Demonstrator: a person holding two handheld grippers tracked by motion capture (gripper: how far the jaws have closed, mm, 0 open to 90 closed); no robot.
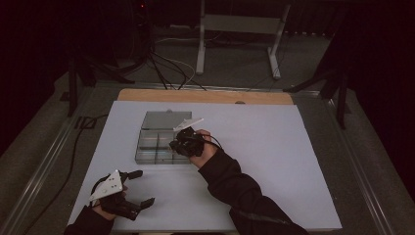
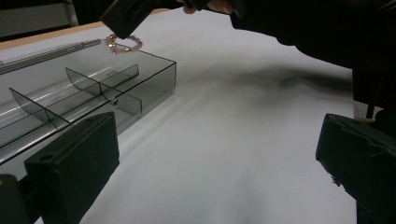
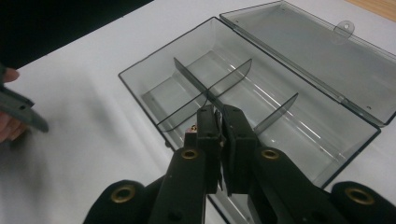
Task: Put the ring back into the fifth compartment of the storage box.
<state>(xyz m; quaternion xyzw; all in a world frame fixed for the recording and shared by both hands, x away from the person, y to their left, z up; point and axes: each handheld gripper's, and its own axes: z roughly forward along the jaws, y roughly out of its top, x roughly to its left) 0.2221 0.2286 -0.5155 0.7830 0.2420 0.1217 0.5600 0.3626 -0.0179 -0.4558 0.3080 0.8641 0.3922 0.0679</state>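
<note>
A clear grey compartment box (image 1: 147, 147) lies open on the white table, its lid (image 1: 161, 120) folded flat behind it. My right gripper (image 1: 175, 145) hovers over the box's near right corner, shut on a pink and gold bead bracelet (image 2: 122, 44) that dangles from its tip (image 2: 116, 32) above the box (image 2: 159, 70). In the right gripper view the jaws (image 3: 222, 121) are pressed together over the divided compartments (image 3: 140, 88). My left gripper (image 1: 144, 187) rests at the table's near left corner, open with nothing between its jaws (image 2: 215, 158).
Thin dividers (image 3: 205, 88) split the box into several compartments. The lid (image 3: 299, 42) lies flat with a small latch tab at its far edge. A white stand (image 1: 240, 29) and cables (image 1: 166, 68) are on the floor beyond the table.
</note>
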